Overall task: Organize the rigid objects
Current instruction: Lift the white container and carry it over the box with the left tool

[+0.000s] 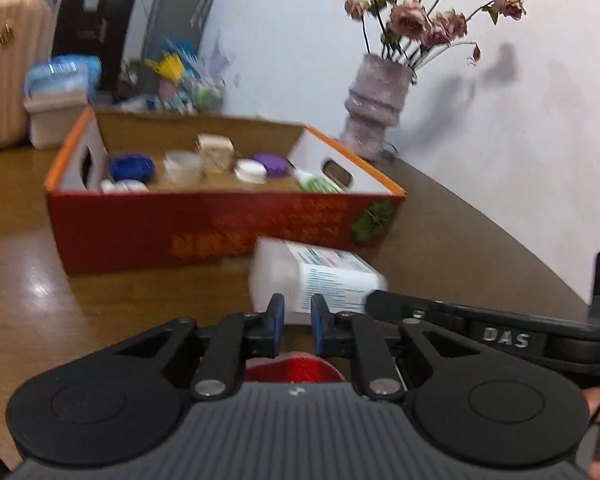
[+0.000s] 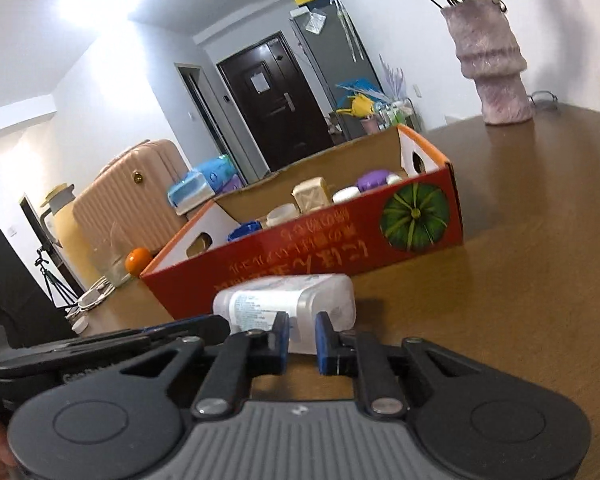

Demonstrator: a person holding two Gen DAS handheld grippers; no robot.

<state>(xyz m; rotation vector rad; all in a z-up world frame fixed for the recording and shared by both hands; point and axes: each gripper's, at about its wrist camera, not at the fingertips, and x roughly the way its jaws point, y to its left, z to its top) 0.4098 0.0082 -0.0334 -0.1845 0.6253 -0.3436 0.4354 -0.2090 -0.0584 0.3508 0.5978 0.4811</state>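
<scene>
Both narrowly parted, empty: left gripper [image 1: 297, 316] and right gripper [image 2: 302, 334] by white bottle [image 1: 316, 276] on counter [image 1: 460, 240], near red box [image 1: 204, 220].

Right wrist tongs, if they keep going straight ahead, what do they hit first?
Most likely the white bottle lying on its side on the table, directly ahead of the right tongs. Behind it stands the red box. The gap is hard to judge.

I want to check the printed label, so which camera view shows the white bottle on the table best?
The right wrist view: the white bottle lies sharp there, on its side before the red box. In the left wrist view the bottle is motion-blurred.
</scene>
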